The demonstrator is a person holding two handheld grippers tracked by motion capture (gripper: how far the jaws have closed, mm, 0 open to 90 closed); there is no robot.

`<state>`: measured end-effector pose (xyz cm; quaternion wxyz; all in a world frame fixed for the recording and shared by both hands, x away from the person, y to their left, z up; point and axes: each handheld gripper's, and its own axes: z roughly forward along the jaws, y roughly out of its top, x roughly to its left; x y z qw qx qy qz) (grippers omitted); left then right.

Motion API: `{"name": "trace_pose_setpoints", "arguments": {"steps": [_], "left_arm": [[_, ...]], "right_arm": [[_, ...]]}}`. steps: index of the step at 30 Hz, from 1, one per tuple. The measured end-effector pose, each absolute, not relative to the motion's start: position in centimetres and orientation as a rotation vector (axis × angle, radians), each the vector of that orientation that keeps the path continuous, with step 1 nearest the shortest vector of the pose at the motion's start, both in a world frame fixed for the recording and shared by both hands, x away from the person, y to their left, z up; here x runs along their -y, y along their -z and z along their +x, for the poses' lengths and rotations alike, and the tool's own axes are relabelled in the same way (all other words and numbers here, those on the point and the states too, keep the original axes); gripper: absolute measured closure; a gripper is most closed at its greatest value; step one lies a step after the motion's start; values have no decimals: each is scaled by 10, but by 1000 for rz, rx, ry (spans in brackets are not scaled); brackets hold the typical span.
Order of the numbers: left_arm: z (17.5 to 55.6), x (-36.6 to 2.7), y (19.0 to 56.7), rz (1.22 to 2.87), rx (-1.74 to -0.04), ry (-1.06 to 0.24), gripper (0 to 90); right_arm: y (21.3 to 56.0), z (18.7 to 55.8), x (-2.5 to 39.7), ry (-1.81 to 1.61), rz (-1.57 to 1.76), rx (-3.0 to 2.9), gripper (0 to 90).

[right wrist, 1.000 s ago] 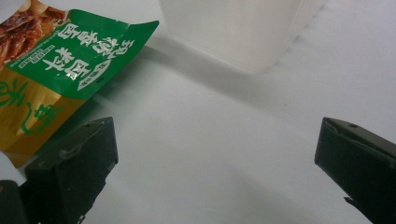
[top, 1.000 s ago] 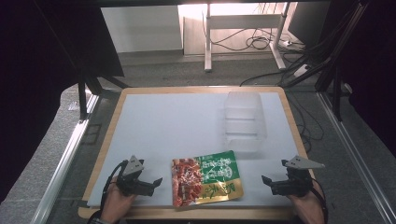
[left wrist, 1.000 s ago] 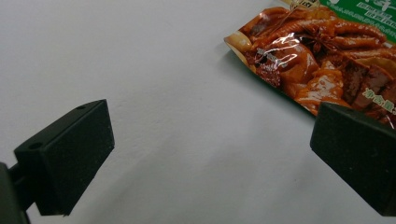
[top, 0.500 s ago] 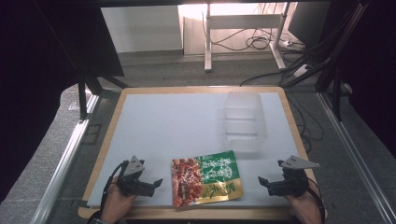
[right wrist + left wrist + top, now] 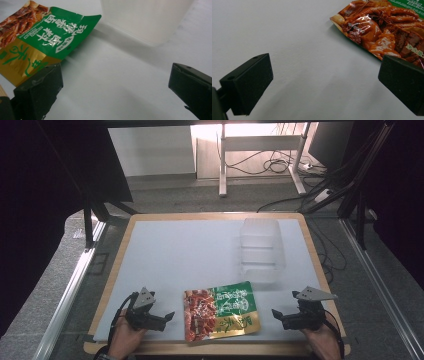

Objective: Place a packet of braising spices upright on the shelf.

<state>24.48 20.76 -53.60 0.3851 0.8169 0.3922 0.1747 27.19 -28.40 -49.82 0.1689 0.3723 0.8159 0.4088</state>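
A flat snack packet [image 5: 220, 311], red, green and gold, lies near the front edge of the white board [image 5: 180, 250]. My left gripper [image 5: 169, 317] rests open just left of the packet, its jaws pointing at it. In the left gripper view the packet's red end [image 5: 382, 30] lies ahead at the upper right, with nothing between the jaws. My right gripper [image 5: 276, 314] rests open just right of the packet. In the right gripper view the packet's green and gold end [image 5: 47, 37] lies by the left jaw, apart from it.
A clear plastic container [image 5: 260, 249] stands on the board's right side, behind the packet; its wall [image 5: 147, 17] rises ahead in the right gripper view. The board has a wooden rim [image 5: 320, 270]. Cables and desk legs lie on the floor beyond.
The right gripper has edged slightly left toward the packet. The left gripper and the packet have stayed put.
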Motion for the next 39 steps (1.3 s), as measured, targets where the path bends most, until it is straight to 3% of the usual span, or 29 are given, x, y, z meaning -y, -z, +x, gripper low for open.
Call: {"name": "trace_pose_setpoints", "arguments": {"steps": [39], "left_arm": [[245, -206, 536, 2093, -989, -449, 0]], "right_arm": [[506, 276, 238, -1255, 999, -2404, 8]]}}
